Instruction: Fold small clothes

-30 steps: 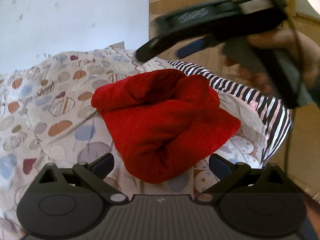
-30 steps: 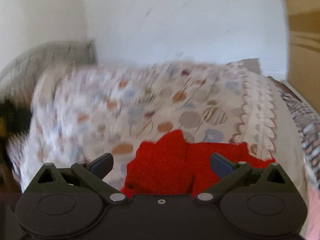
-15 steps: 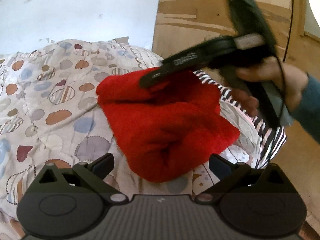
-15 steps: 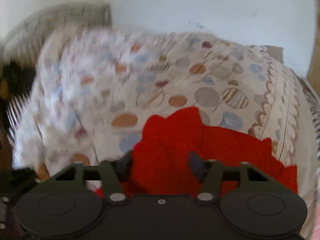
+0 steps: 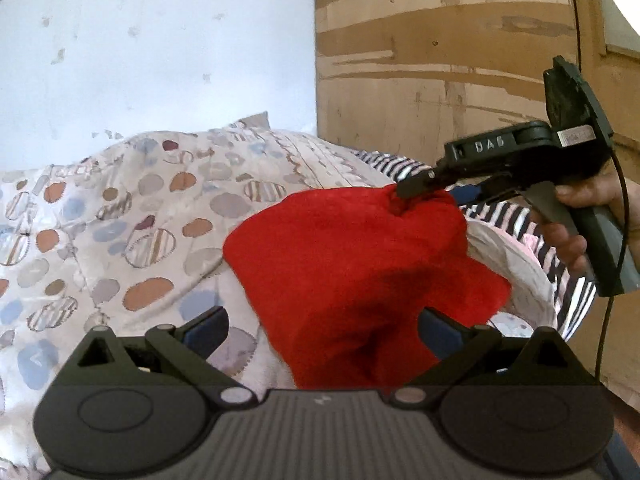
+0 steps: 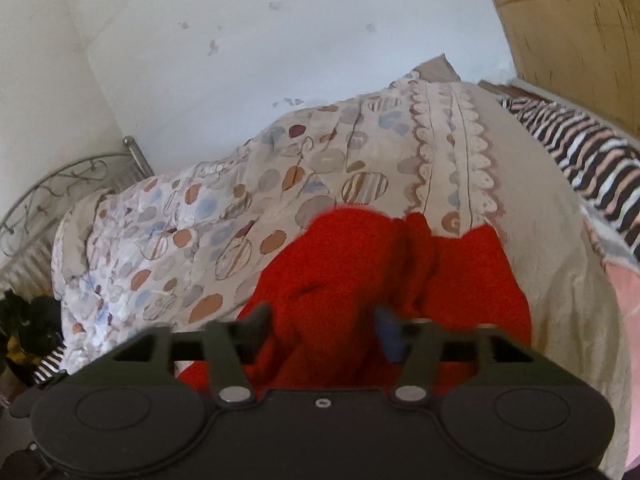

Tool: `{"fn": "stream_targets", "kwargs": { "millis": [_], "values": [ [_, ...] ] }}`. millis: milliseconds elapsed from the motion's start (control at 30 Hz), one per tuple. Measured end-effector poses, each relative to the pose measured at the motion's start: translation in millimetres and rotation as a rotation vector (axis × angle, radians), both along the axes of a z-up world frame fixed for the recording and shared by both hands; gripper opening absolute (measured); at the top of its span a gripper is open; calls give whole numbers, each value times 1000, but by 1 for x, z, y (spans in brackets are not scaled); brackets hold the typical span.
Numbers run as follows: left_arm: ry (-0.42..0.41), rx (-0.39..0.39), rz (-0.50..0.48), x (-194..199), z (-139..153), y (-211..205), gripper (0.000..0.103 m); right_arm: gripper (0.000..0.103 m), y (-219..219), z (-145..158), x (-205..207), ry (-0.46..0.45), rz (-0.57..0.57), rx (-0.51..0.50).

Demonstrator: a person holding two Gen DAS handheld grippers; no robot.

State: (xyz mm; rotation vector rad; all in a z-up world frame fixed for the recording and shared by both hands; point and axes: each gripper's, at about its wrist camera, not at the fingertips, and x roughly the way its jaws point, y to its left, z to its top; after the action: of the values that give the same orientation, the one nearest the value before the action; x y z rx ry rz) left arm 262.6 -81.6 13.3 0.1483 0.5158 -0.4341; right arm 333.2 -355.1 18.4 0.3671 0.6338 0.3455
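Note:
A crumpled red garment (image 5: pixel 352 272) lies on a quilt with coloured circles (image 5: pixel 120 216). It also shows in the right wrist view (image 6: pixel 360 280). My left gripper (image 5: pixel 322 326) is open, with the near edge of the garment between its fingers. My right gripper (image 6: pixel 324 330) is shut on a bunch of the red garment and lifts its far right corner. In the left wrist view the right gripper (image 5: pixel 416 190) pinches that corner, held by a hand.
A brown wooden wardrobe (image 5: pixel 440 60) stands behind the bed on the right. A black and white striped cloth (image 6: pixel 580 148) lies at the bed's right edge. A metal bed frame (image 6: pixel 60 184) shows at the far left, under a white wall (image 6: pixel 260 40).
My right gripper came down on the garment, closed on its far corner and lifted it. My left gripper moved closer to the near edge and stayed open.

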Motion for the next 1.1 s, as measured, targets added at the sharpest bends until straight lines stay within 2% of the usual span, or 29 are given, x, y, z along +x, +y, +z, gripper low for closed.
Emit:
{"fn": "stream_targets", "kwargs": {
  "millis": [133, 167, 233, 300, 367, 433, 500, 567, 633, 733, 767, 900, 1100],
  "values": [
    [-9, 27, -19, 2, 0, -8, 103, 87, 2, -7, 8, 23, -1, 30],
    [-19, 40, -25, 1, 0, -11, 103, 88, 2, -8, 11, 28, -11, 45],
    [-37, 77, -35, 2, 1, -19, 102, 97, 0, -11, 18, 49, -56, 86],
    [-55, 115, -30, 4, 2, -28, 101, 99, -3, -14, 24, 67, -103, 113],
    [-69, 112, -38, 6, 3, -32, 96, 98, -4, -17, 30, 80, -134, 112],
    [-63, 101, -57, 8, 5, -36, 92, 90, -2, -18, 35, 79, -149, 108],
    [-60, 91, -76, 9, 5, -39, 78, 85, -1, -19, 38, 73, -161, 112],
    [-57, 89, -98, 8, 4, -43, 67, 73, 2, -21, 39, 68, -175, 112],
    [-48, 94, -113, 9, 1, -46, 64, 52, 5, -24, 39, 63, -179, 106],
    [-71, 119, -118, 7, -4, -50, 52, 45, 10, -28, 35, 33, -188, 69],
    [-80, 124, -119, 6, -5, -51, 45, 44, 11, -29, 35, 27, -191, 62],
    [-78, 104, -108, 11, -7, -51, 26, 28, 8, -29, 35, 0, -198, 62],
    [-82, 51, -97, 18, 3, -59, 20, 22, -4, -17, 29, -58, -199, 93]
  ]
}}
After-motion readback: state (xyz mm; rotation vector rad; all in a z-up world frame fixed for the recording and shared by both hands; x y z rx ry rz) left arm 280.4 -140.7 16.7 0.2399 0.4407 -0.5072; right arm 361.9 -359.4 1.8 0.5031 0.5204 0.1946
